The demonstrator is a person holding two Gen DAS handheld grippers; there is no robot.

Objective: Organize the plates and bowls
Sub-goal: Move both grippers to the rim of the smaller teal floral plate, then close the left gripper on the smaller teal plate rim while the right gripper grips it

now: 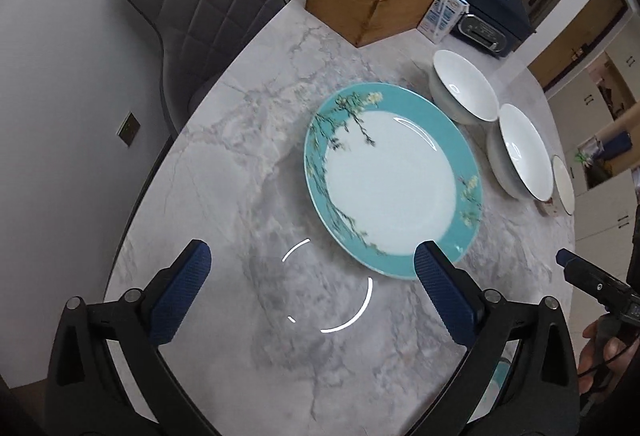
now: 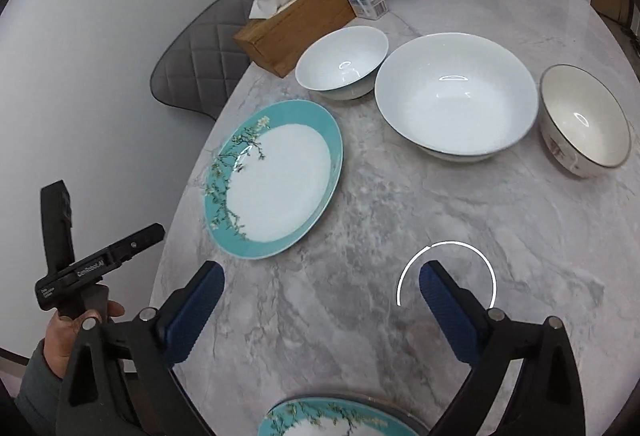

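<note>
Desk (image 2: pixel 400 204): two teal plates, one frame centre-left (image 2: pixel 276 180), one bottom edge (image 2: pixel 320 420); three bowls (image 2: pixel 456 96) upper right. Left tongs (image 1: pixel 312 276), right tongs (image 2: pixel 320 288): spread wide, empty.

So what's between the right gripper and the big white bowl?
Nothing: in the right wrist view only bare marble table lies between the open right gripper and the big white bowl.

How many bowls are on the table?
3, in a row past the teal plate: a small white bowl nearest the tissue box, a big white bowl in the middle, and a cream bowl on the far right.
</note>
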